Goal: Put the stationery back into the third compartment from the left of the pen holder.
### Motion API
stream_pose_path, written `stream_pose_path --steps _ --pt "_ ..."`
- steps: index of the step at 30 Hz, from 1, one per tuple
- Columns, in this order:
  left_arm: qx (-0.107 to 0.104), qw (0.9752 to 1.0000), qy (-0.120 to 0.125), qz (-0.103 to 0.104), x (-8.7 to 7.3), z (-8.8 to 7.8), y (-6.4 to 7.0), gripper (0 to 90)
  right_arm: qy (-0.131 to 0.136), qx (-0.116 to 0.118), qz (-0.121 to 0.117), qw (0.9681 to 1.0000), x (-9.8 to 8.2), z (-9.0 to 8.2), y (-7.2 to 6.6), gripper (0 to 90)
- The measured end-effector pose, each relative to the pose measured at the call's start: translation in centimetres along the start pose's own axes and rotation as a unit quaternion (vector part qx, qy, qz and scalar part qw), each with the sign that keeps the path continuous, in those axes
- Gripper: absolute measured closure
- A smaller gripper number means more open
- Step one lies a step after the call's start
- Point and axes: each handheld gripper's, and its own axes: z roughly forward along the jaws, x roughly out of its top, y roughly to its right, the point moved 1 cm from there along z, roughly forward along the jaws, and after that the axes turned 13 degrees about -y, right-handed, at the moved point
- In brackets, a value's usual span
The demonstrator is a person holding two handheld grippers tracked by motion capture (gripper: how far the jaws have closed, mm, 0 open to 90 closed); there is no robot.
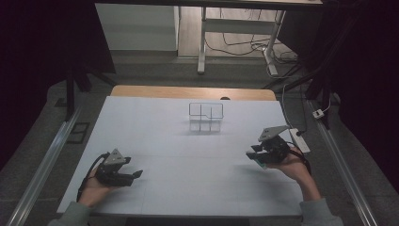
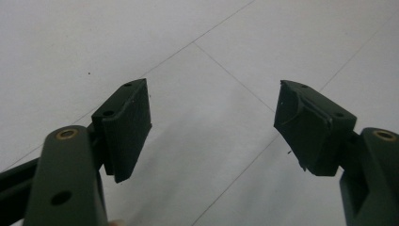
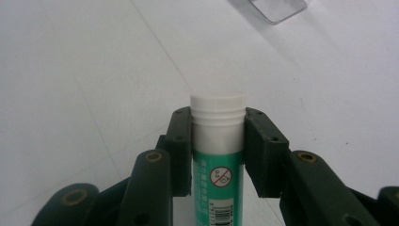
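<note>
The green tube (image 3: 218, 160) with a white cap is clamped between the 2 jaws of the right gripper (image 3: 218, 141), the pads pressing on its sides just under the cap, which pokes out past the jaw tips. In the high view the right gripper (image 1: 256, 154) sits near and to the right of the clear divided rack (image 1: 205, 117), on the person's side of it and above the white counter (image 1: 188, 155), with a sliver of green showing beneath its body. The rack stands upright toward the far middle of the counter, well apart from both grippers. The left gripper (image 1: 135, 175) lies well to the left of the rack and nearer the person, low over the counter. Its 2 jaws stand wide apart with bare counter between the pads (image 2: 127, 132).
</note>
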Motion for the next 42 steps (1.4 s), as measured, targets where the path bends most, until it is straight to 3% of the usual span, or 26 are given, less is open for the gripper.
stream_pose_path --steps 7,15,20,26,42 --pt "0.0 1.0 0.0 0.0 0.0 0.0 0.0 27.6 0.024 0.004 0.056 0.9982 0.4 0.1 0.5 64.7" --pt "0.001 1.0 0.002 -0.001 0.0 0.0 0.0 27.6 0.067 0.019 0.1 0.9926 0.6 -0.1 0.8 64.7" --pt "0.001 1.0 0.003 -0.002 0.0 -0.1 0.0 27.6 0.092 0.014 0.109 0.9896 1.1 -0.2 0.6 64.6" --pt "0.002 1.0 0.004 -0.001 0.0 -0.1 -0.1 27.6 0.104 0.0 0.112 0.9882 1.9 0.1 0.4 64.6" --pt "0.002 1.0 0.004 0.0 0.0 -0.1 -0.1 27.5 0.155 -0.013 0.129 0.9792 4.0 0.7 0.5 64.6"
